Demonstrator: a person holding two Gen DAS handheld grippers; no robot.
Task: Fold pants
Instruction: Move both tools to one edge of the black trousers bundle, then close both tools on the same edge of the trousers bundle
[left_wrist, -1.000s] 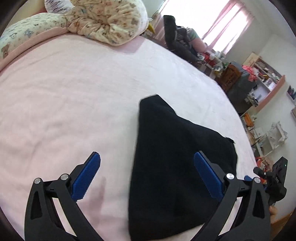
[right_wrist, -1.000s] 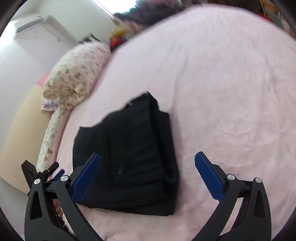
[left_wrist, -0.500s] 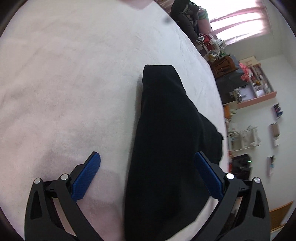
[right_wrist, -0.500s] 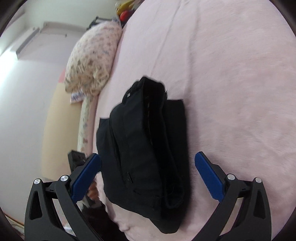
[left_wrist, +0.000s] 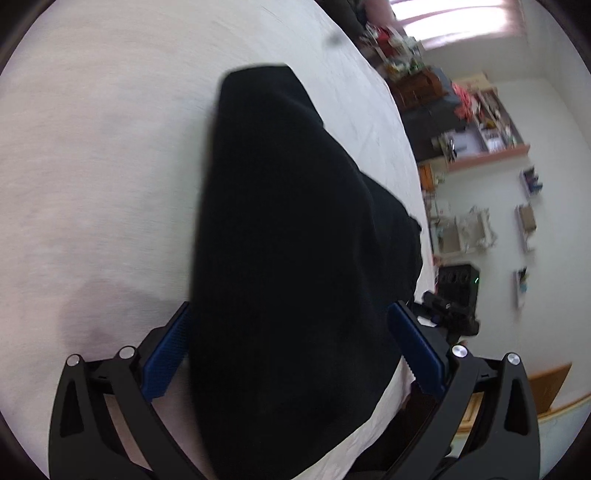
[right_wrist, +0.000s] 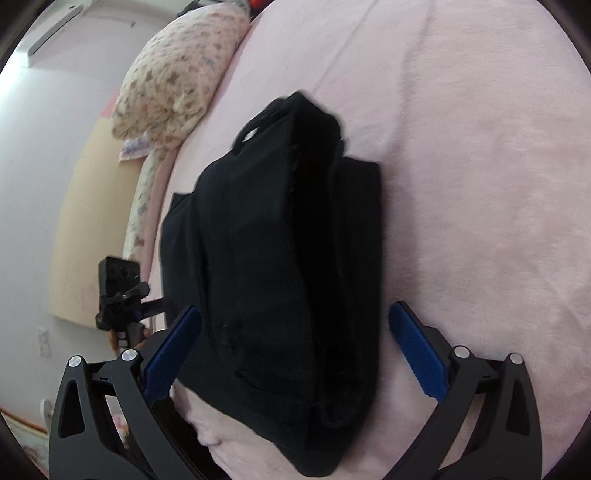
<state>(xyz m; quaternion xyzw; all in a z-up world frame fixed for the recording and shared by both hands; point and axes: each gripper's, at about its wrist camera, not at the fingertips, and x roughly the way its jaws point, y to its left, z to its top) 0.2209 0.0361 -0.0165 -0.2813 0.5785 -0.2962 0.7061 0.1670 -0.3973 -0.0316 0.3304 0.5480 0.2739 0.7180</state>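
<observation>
Closing in from both sides, the left gripper (left_wrist: 291, 354) and right gripper (right_wrist: 291, 354) have each come down much nearer to the black pants (right_wrist: 280, 251) than a second ago, jaws spread wide and holding nothing, the blue pads now straddling the near end of the bundle. The pants lie already folded into a thick stack on the pink bedspread (right_wrist: 480, 166), close to its edge. That approach suggests the folding is largely done and a last tuck, squaring up or lift is coming. Farther off, a floral pillow (right_wrist: 177, 74) rests at the head of the bed, and cluttered shelves (left_wrist: 484, 133) line the far wall
</observation>
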